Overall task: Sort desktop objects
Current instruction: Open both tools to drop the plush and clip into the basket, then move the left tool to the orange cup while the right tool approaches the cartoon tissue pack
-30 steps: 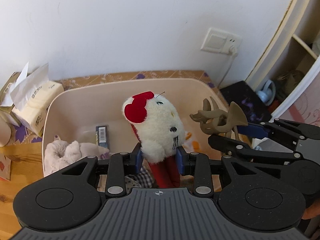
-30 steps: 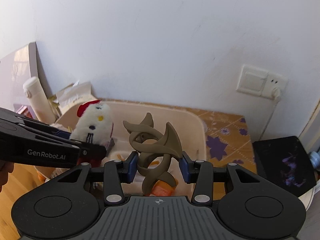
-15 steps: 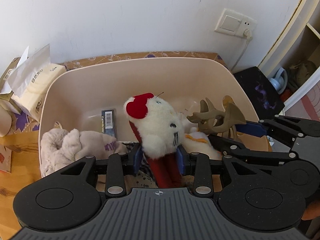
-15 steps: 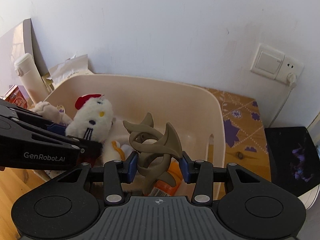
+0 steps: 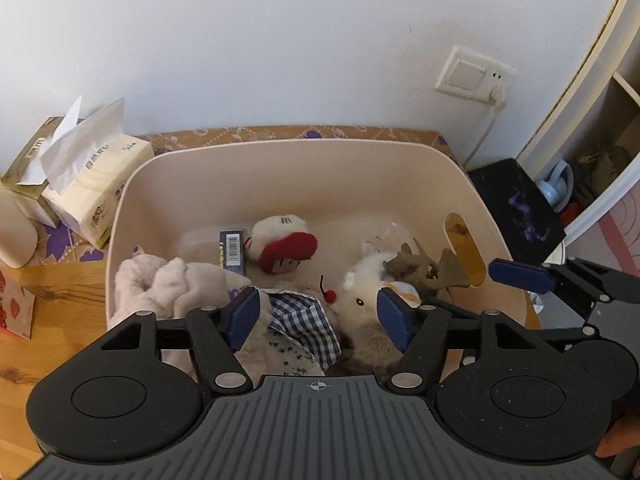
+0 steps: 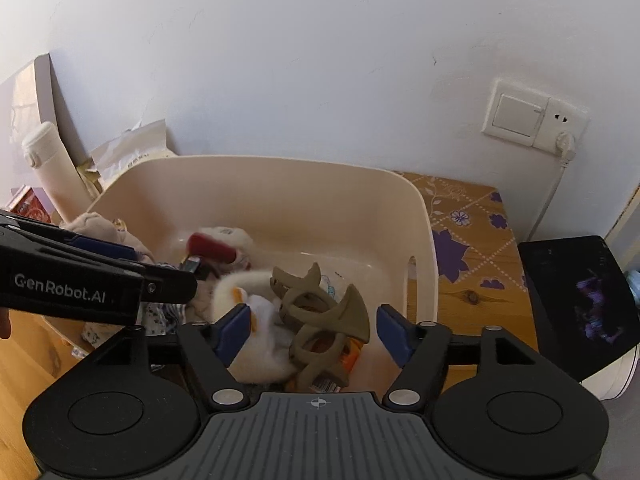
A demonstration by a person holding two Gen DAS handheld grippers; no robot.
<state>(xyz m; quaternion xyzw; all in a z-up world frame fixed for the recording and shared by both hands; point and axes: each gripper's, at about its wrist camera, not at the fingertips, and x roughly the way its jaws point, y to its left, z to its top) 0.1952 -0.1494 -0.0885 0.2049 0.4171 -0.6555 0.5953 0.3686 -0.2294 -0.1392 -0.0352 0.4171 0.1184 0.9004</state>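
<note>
Your left gripper (image 5: 318, 314) has its blue pads (image 5: 240, 314) spread wide with nothing between them; it hangs over the near edge of the cream bin (image 5: 280, 168), above a checked cloth (image 5: 304, 324) that lies inside. Your right gripper (image 6: 312, 330) is spread just as wide, and its pads (image 6: 390, 332) touch nothing. The brown hair claw (image 6: 324, 320) sits in the gap between those fingers (free of both pads), resting on the pile at the bin's near right corner, tilted on its side against a white plush (image 6: 256, 320).

The white cat plush with the red bow (image 5: 282, 246) lies on its side on the bin floor, toward the middle, apart from your left fingers. Just to its left in the bin a dark barcoded box (image 5: 232, 250) lies flat, and a pale fuzzy cloth (image 5: 160, 288) is heaped in the bin's near left corner, partly over the rim. A small light plush with a dark eye (image 5: 362, 296) rests at the near right, touching the hair claw.

Outside the bin, to its left, stand tissue packs (image 5: 92, 176) and a white bottle (image 6: 52, 168) on the wooden table (image 5: 48, 320). To the bin's right sits a black box (image 6: 576, 304), and behind it the wall socket (image 6: 534, 118) with a plug in it.
</note>
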